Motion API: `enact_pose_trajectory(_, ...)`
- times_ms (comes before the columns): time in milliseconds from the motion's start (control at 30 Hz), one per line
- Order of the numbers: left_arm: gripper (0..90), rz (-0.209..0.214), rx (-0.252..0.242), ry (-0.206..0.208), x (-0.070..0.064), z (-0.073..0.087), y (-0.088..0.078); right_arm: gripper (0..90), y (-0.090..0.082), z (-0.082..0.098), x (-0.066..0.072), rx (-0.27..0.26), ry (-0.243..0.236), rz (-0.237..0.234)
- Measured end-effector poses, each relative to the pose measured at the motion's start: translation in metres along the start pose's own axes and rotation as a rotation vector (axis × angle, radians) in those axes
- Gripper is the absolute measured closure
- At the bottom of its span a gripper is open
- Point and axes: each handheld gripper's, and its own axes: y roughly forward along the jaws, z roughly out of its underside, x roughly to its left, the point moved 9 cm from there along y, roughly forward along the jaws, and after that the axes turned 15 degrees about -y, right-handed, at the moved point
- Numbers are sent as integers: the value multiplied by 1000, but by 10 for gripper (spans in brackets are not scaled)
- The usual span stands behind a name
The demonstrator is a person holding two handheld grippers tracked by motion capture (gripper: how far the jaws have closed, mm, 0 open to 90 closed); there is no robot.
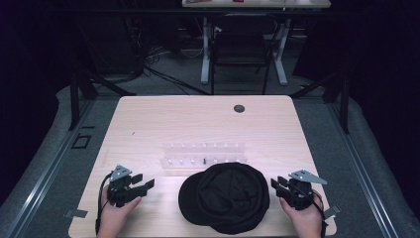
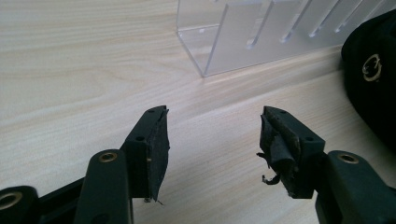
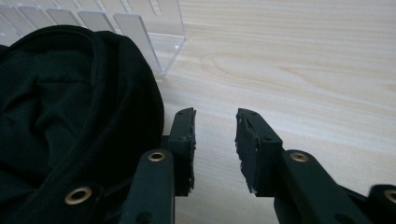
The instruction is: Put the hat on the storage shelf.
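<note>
Your left gripper rests near the table's front-left corner, its jaws spread wide with bare wood between them. Your right gripper sits near the front-right corner, jaws also parted and holding nothing, just beside the right edge of the black cap. The cap lies flat at the middle of the front edge, between your two grippers, clear of the left one. Just behind it stands a clear acrylic slotted rack, running left to right across the table's centre; the cap's far side overlaps its front. A small round dark grommet sits near the table's back edge
</note>
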Motion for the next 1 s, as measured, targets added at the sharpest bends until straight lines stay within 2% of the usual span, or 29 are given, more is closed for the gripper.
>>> enact_pose_trajectory(100,422,3,4,17,-4,0,2,704,-2,1,-2,7,16,-3)
enact_pose_trajectory(200,431,-16,18,37,-5,2,4,704,-6,0,-4,10,32,-4)
enact_pose_trajectory(300,443,-21,18,40,-5,2,5,704,-7,0,-4,15,47,-12)
enact_pose_trajectory(400,478,-18,20,47,-6,2,3,710,-10,-1,-4,46,38,-9)
enact_pose_trajectory(500,482,-21,12,45,-6,1,2,723,-11,-1,-3,90,-1,-8)
enact_pose_trajectory(633,486,-18,5,44,-6,0,1,719,-17,-7,0,109,-29,-4)
enact_pose_trajectory(733,490,-15,6,43,-6,0,0,720,-21,-16,6,122,-30,-32)
enact_pose_trajectory(800,490,-13,5,42,-6,0,1,720,-24,-21,7,131,-45,-33)
enact_pose_trajectory(1000,493,-3,12,44,-7,-1,1,719,-25,-36,15,142,-37,-80)
